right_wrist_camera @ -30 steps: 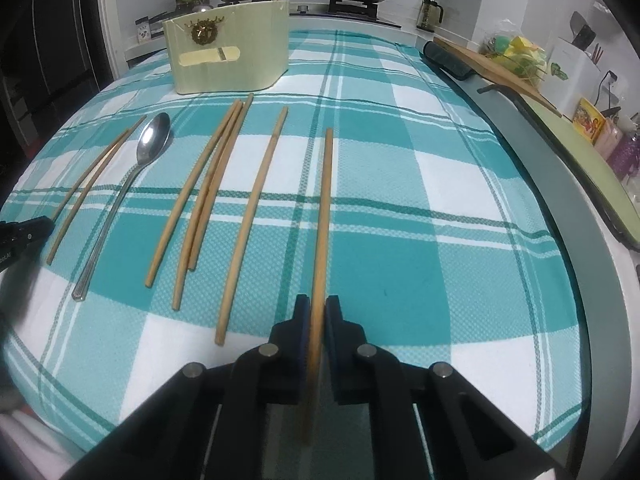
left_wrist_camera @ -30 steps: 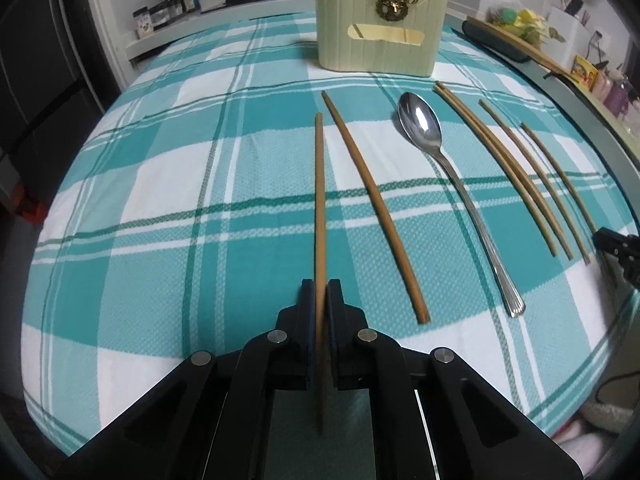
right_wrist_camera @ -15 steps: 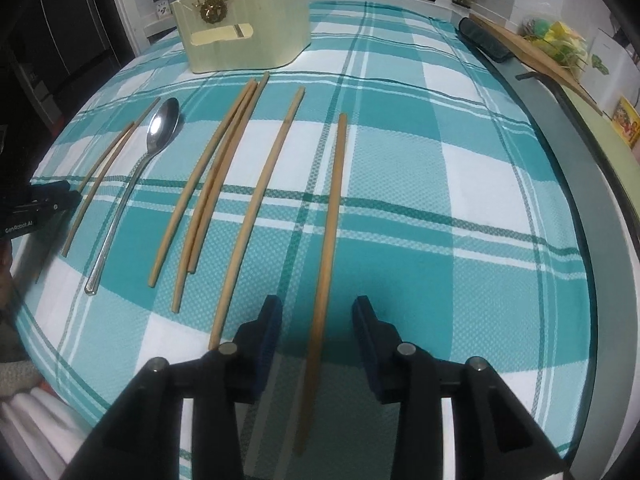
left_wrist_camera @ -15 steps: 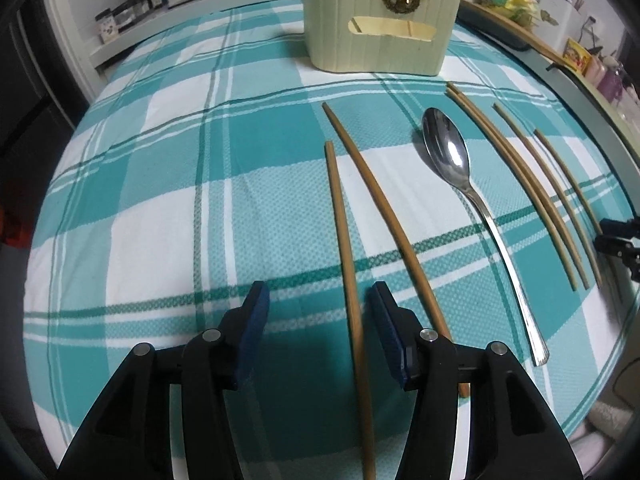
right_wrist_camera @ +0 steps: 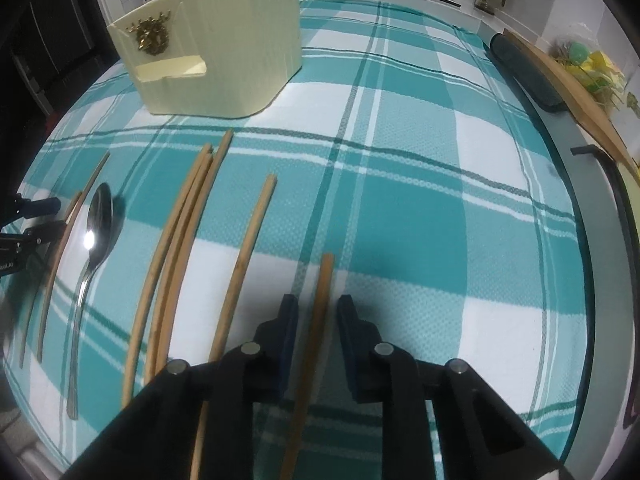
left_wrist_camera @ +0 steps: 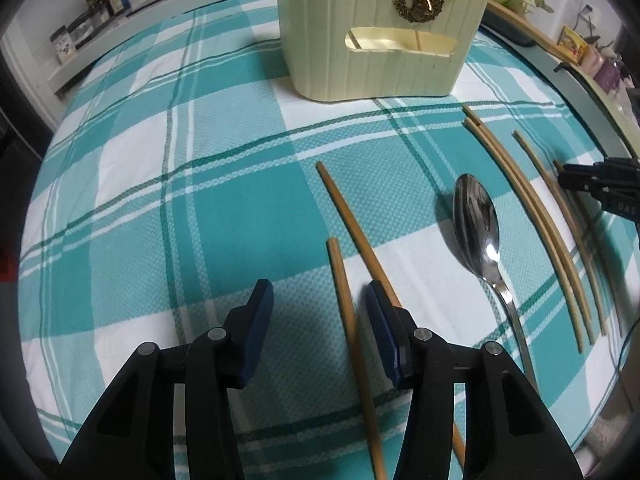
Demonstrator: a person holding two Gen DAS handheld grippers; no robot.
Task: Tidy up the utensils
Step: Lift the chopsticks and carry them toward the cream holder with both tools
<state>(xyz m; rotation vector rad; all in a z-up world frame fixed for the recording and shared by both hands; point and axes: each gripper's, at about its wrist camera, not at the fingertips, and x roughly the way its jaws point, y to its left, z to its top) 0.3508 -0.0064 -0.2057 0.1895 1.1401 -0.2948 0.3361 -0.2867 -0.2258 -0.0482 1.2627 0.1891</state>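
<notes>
Both near chopstick ends vanish under the tongs. Nearer me than the cream holder (left_wrist_camera: pixel 384 32), left gripper (left_wrist_camera: pixel 320 300) and right gripper (right_wrist_camera: pixel 316 312) each straddle a chopstick (left_wrist_camera: pixel 344 300), jaws closing, untouched.

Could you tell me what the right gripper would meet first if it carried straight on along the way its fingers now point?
Most likely the chopstick lying between the closing jaws of the right gripper, not yet pinched, and right under it the checked tablecloth. The gripper points steeply down; how far above the cloth its tips are is unclear.
</notes>
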